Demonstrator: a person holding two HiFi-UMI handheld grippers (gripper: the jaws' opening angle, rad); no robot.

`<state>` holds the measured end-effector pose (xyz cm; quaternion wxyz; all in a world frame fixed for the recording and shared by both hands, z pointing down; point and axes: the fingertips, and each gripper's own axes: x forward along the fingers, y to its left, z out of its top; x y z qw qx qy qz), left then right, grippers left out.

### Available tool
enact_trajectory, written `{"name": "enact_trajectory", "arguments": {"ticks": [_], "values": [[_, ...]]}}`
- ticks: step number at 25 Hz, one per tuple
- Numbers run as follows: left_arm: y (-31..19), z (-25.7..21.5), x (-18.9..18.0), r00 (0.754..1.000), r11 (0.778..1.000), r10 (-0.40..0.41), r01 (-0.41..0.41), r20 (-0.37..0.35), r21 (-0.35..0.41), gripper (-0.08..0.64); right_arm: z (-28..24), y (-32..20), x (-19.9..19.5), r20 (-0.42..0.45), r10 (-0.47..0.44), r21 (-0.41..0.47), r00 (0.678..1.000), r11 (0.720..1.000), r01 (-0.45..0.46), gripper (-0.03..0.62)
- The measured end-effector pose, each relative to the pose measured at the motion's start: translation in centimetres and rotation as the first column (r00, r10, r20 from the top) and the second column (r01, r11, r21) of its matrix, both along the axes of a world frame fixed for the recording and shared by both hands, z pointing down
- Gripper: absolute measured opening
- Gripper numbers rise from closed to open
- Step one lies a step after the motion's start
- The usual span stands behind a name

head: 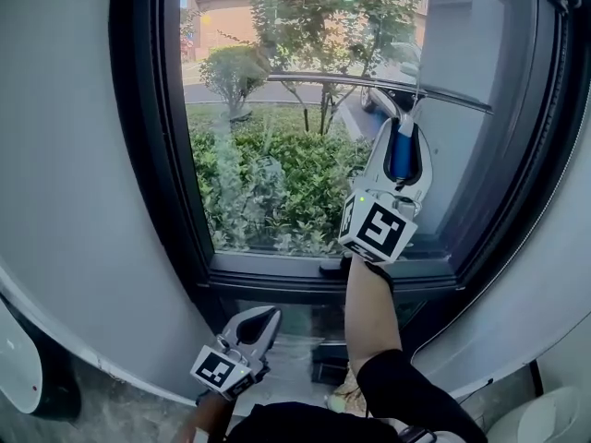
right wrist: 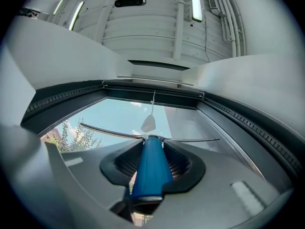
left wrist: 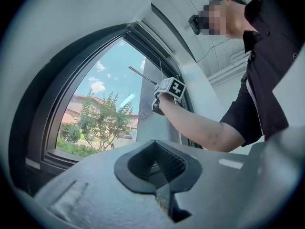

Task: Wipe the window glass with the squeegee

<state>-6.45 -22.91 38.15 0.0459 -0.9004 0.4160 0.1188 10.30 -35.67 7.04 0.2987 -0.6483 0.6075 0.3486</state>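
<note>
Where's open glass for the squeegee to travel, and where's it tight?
Free: the clear window glass below the long metal squeegee blade, down to the dark bottom frame. Tight: the blade's right end near the dark right frame, beside the right gripper clamping the blue handle.

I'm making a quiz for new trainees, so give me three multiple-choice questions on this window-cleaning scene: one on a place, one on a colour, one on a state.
1. Where is the left claw?
A. Pressed to the glass
B. Low, below the window frame
C. On the squeegee blade

2. What colour is the squeegee handle?
A. Blue
B. Red
C. Yellow

3. What state is the right claw in?
A. Open and empty
B. Shut on a cloth
C. Shut on the squeegee handle

Answers: 1 B, the head view shows it down under the frame's bottom rail. 2 A, the handle between the jaws is plainly blue. 3 C, the right gripper view shows both jaws pressed on the handle.
</note>
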Motion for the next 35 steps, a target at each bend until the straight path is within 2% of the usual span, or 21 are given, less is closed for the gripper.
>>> {"name": "enact_trajectory", "arguments": {"ticks": [35], "values": [[1.4,1.7,-0.7,1.000,0.998,0.004,-0.002,0.031,-0.064,0.002,5.1,0.7,-0.3,-0.012,0.020,-0.073,1.000,0.997,-0.020,0.133]]}}
